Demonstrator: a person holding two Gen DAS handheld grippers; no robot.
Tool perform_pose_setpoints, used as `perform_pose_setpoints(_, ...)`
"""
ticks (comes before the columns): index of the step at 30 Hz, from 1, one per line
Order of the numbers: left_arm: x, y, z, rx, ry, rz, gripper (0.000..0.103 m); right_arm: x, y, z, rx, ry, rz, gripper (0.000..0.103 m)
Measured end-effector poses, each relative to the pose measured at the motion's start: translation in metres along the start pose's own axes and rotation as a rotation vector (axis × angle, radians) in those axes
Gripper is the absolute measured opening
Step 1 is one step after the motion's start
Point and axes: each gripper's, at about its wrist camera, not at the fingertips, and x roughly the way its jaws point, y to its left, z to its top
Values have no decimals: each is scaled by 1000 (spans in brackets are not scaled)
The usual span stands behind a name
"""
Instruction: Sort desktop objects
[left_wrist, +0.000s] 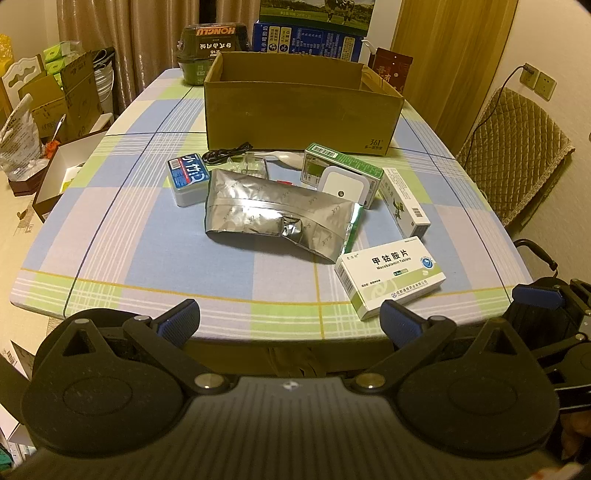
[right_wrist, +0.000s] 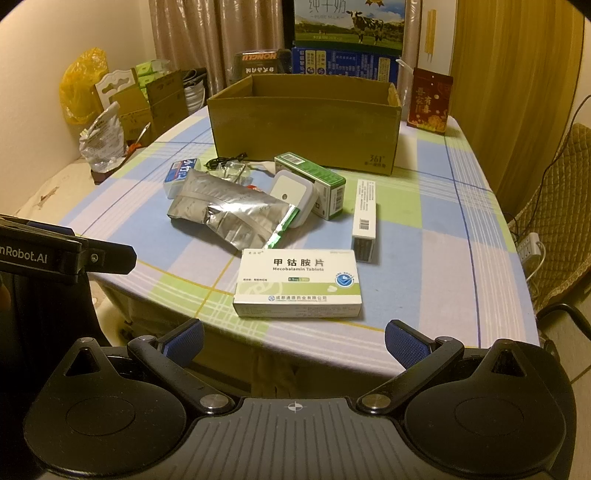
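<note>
Lying just beyond the wide-open right hand-held gripper (right_wrist: 293, 341): tablet box (right_wrist: 297, 283).

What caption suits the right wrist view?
Open right gripper faces a white Mecobalamin tablet box, crumpled silver foil pouch and open brown cardboard box.

Cardboard box (left_wrist: 303, 114) behind foil pouch (left_wrist: 273, 214) — centre-table.

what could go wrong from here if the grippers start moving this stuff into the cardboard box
The foil pouch overlaps the white plug-in device, so lifting either may drag the other. The Mecobalamin box lies near the table's front edge and a nudge might push it off. The black cable could snag on a finger.
</note>
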Motion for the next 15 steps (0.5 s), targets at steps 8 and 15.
perform_pose_setpoints(8, 0, -1, 0, 1, 3, -2, 102, 0, 0, 0, 0, 4, -1, 101)
perform_pose_setpoints(15, 1, -1, -1, 6, 5, -9, 102, 0, -1, -1, -19, -9, 10, 101)
